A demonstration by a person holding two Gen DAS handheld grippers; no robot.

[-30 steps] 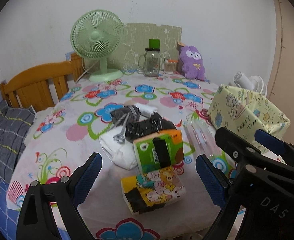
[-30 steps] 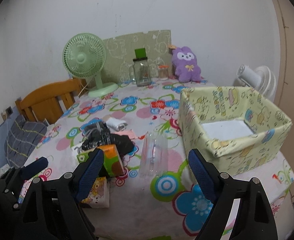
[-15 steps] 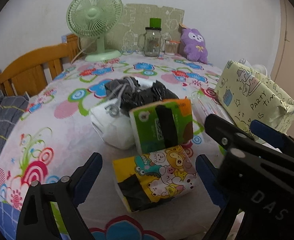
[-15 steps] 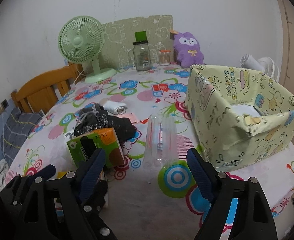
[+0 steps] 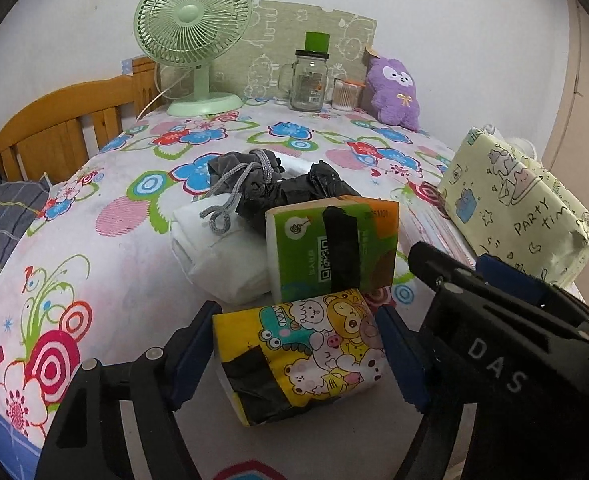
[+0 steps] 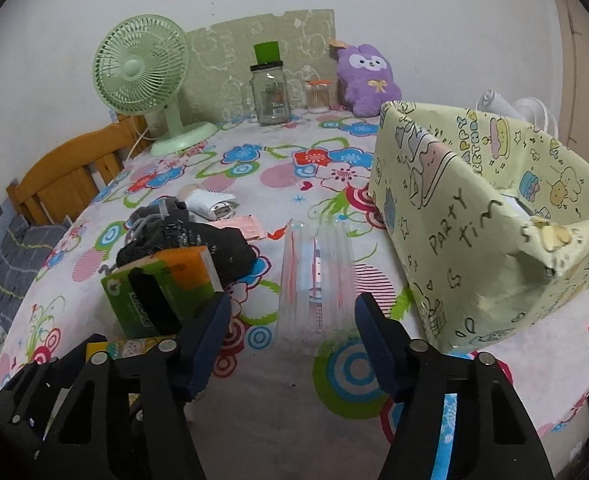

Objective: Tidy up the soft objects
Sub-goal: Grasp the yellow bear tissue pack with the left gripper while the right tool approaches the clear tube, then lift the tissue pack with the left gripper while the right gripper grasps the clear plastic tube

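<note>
A yellow cartoon-print tissue pack (image 5: 302, 348) lies at the table's near edge, between the open blue fingers of my left gripper (image 5: 296, 350), which flank it without visibly squeezing. Behind it a green-and-orange tissue pack (image 5: 332, 252) stands tilted, with a white folded cloth (image 5: 218, 256) and dark drawstring clothing (image 5: 270, 190) beyond. My right gripper (image 6: 288, 330) is open and empty, low over the table beside a clear plastic sleeve (image 6: 314, 276). The yellow-green party-print box (image 6: 490, 220) stands open at the right.
A green fan (image 5: 192, 28), a glass jar (image 5: 310, 80), a small swab jar (image 5: 344, 94) and a purple plush (image 5: 394, 92) line the back of the floral table (image 5: 94, 216). A wooden chair (image 5: 58, 132) stands at the left. The right gripper's black body (image 5: 514, 344) is close on the left gripper's right.
Both grippers have dropped and moved forward toward the table. The left gripper's fingers now straddle the cartoon tissue pack. The right gripper has neared the clear sleeve.
</note>
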